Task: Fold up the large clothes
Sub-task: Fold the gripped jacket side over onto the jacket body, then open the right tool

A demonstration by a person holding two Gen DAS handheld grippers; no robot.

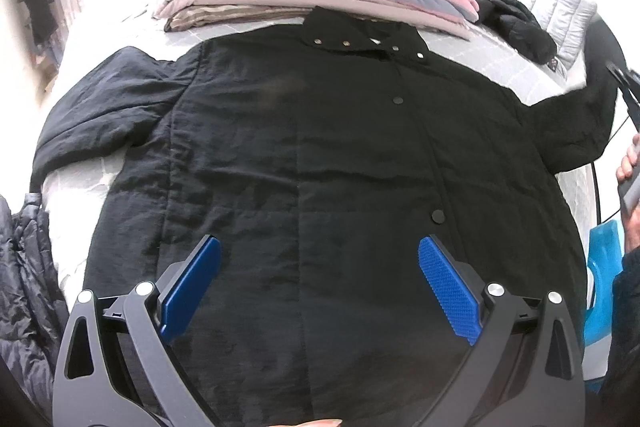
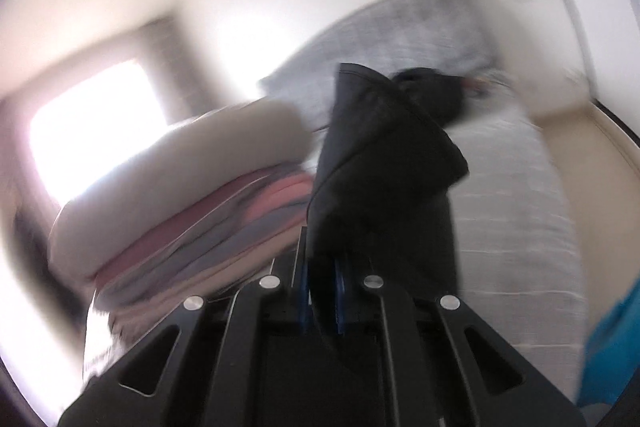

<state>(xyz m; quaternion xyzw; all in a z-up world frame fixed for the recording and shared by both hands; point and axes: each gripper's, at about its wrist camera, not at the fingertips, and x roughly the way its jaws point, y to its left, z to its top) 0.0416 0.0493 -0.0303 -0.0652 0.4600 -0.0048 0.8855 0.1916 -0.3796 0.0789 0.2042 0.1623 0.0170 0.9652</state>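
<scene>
Coat [image 1: 320, 155] spread flat on bed [image 1: 520, 79], below and ahead of left gripper [image 1: 318, 283], fingers spread, hovering. Right gripper [image 2: 322, 291] pinches raised sleeve [image 2: 380, 155], likely to fold it inward.

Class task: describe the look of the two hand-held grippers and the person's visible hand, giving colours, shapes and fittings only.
The left gripper has dark grey linkage arms with triangular cut-outs, silver round pivots and blue fingers, one with a dotted texture. The right gripper has the same black frame, silver pivots and blue pads. The hand is bare, with a dark sleeve below.
</scene>
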